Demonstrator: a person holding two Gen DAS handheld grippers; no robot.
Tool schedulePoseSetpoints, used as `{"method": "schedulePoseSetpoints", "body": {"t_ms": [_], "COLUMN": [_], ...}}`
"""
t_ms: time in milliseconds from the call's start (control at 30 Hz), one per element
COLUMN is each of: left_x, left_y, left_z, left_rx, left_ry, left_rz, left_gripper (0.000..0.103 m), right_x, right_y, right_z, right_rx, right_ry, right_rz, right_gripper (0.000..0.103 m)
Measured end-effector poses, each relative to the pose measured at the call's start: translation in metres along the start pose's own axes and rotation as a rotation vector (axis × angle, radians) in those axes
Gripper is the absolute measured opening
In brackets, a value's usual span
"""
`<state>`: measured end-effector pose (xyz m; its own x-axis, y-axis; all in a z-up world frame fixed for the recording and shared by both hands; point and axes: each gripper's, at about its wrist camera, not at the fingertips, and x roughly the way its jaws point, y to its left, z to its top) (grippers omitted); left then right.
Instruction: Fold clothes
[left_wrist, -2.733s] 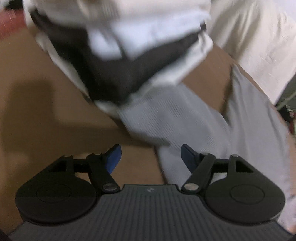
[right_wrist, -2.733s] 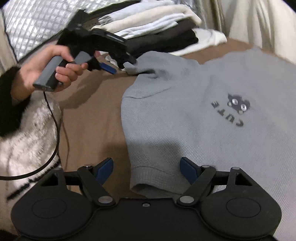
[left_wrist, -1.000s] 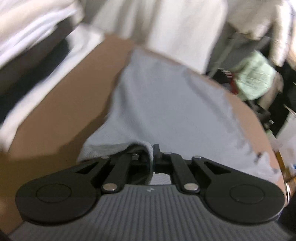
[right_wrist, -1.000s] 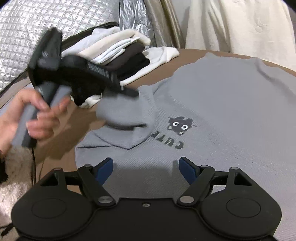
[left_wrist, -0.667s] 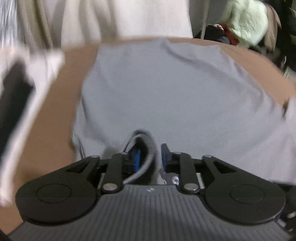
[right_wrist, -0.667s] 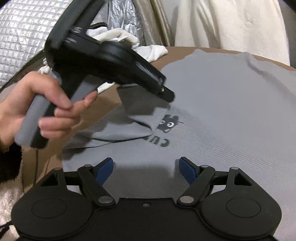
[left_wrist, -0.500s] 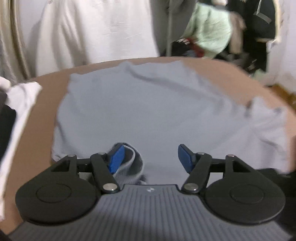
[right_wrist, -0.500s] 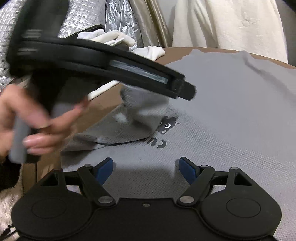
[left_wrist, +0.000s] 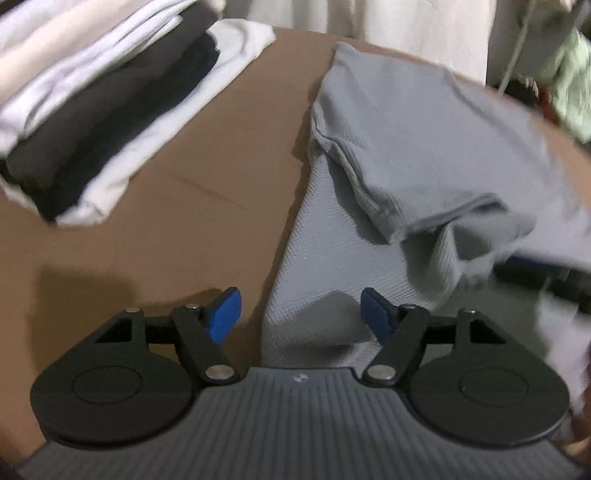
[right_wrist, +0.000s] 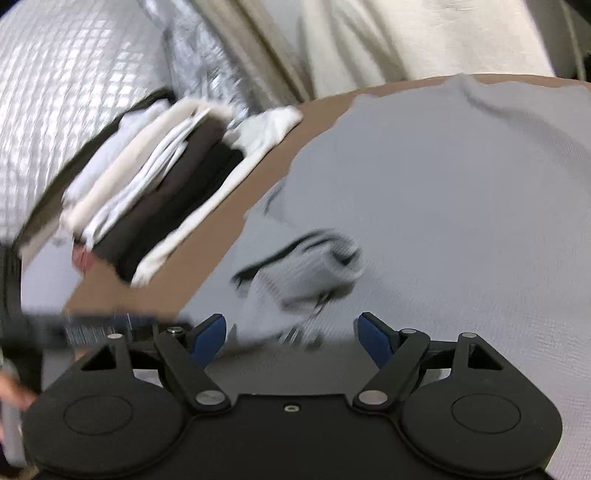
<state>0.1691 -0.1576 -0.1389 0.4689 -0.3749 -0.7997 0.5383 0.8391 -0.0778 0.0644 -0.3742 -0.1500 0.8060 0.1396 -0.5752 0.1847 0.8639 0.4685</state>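
On the brown table (left_wrist: 192, 192) lies a grey shirt (left_wrist: 424, 133), spread flat to the right of a stack of folded clothes (left_wrist: 92, 99). One sleeve (left_wrist: 406, 192) is folded in over the shirt's body. The stack is white, cream and black, and sits at the far left, apart from the shirt.

The left claw (left_wrist: 300, 314) hangs over the near left edge of the shirt. Its blue pads (left_wrist: 223, 314) are apart and opening wider, and they press on nothing.

The right claw (right_wrist: 291, 334) hangs over the shirt too, near a blurry dark print (right_wrist: 299, 258). Its jaws are wide and hold nothing.

Behind the table hang a cream cloth (right_wrist: 424, 37) and a shiny silver sheet (right_wrist: 66, 92).
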Motion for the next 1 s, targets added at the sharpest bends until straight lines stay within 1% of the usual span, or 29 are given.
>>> {"method": "schedulePoseSetpoints", "body": {"t_ms": [67,100,200,267,333,367,400,467,533,567,633,667,700,733,767,800,833,900,967,1000], "left_x": [0.0,-0.004,-0.014,-0.01,-0.001,0.003,0.003,-0.005,-0.014,-0.019,-0.028,-0.033,-0.036,-0.04,-0.043,-0.042,-0.041,-0.033,-0.015,-0.014], "left_y": [-0.011,-0.012,-0.016,-0.026,-0.038,-0.044,-0.042,-0.029,-0.013,-0.007,0.001,0.001,-0.001,-0.003,-0.003,-0.003,-0.002,-0.002,-0.003,-0.003], "left_z": [0.002,0.002,-0.018,-0.026,-0.031,-0.033,-0.031,-0.025,-0.023,-0.023,-0.026,-0.029,-0.032,-0.035,-0.038,-0.039,-0.041,-0.043,-0.045,-0.046], "left_rx": [0.067,0.085,0.139,0.23,0.328,0.376,0.356,0.271,0.197,0.167,0.123,0.124,0.13,0.136,0.136,0.133,0.13,0.152,0.197,0.195], "left_ry": [-0.003,-0.001,-0.015,0.006,-0.014,-0.024,-0.035,-0.018,-0.026,-0.031,-0.051,-0.064,-0.076,-0.089,-0.097,-0.099,-0.093,-0.054,0.04,0.052], "left_rz": [0.004,-0.009,-0.053,-0.014,0.119,0.186,0.227,0.229,0.217,0.2,0.173,0.172,0.184,0.196,0.209,0.222,0.25,0.286,0.286,0.292], "left_gripper": [0.072,0.072,0.074,0.074,0.076,0.071,0.063,0.005,0.006,0.005,0.004,0.004,0.004,0.003,0.003,0.003,0.003,0.003,0.003,0.004], "right_x": [-0.001,-0.001,0.004,0.007,0.009,0.01,0.011,0.01,0.004,0.003,0.001,0.002,0.005,0.007,0.009,0.011,0.012,0.013,0.013,0.011], "right_y": [-0.01,-0.017,-0.026,-0.023,-0.021,-0.022,-0.023,-0.029,-0.035,-0.034,-0.032,-0.029,-0.026,-0.024,-0.019,-0.015,-0.011,-0.003,0.004,0.007], "right_z": [0.004,0.006,0.005,0.003,0.002,0.002,0.003,0.004,0.004,0.005,0.006,0.006,0.005,0.003,0.001,-0.002,-0.004,-0.008,-0.011,-0.012], "right_rx": [0.058,0.095,0.144,0.112,0.076,0.071,0.067,0.11,0.143,0.139,0.116,0.095,0.073,0.052,0.026,-0.004,-0.032,-0.086,-0.135,-0.15], "right_ry": [-0.027,-0.036,-0.027,-0.042,-0.067,-0.077,-0.086,-0.09,-0.1,-0.106,-0.106,-0.095,-0.079,-0.062,-0.044,-0.028,-0.019,-0.006,-0.006,-0.012], "right_rz": [-0.012,-0.013,0.057,0.048,0.034,0.029,0.024,0.026,0.039,0.043,0.048,0.052,0.055,0.057,0.057,0.048,0.035,0.008,-0.026,-0.036], "right_gripper": [0.083,0.083,0.084,0.084,0.083,0.083,0.082,0.081,0.077,0.075,0.063,0.06,0.053,0.041,0.033,0.023,0.022,0.022,0.024,0.027]}}
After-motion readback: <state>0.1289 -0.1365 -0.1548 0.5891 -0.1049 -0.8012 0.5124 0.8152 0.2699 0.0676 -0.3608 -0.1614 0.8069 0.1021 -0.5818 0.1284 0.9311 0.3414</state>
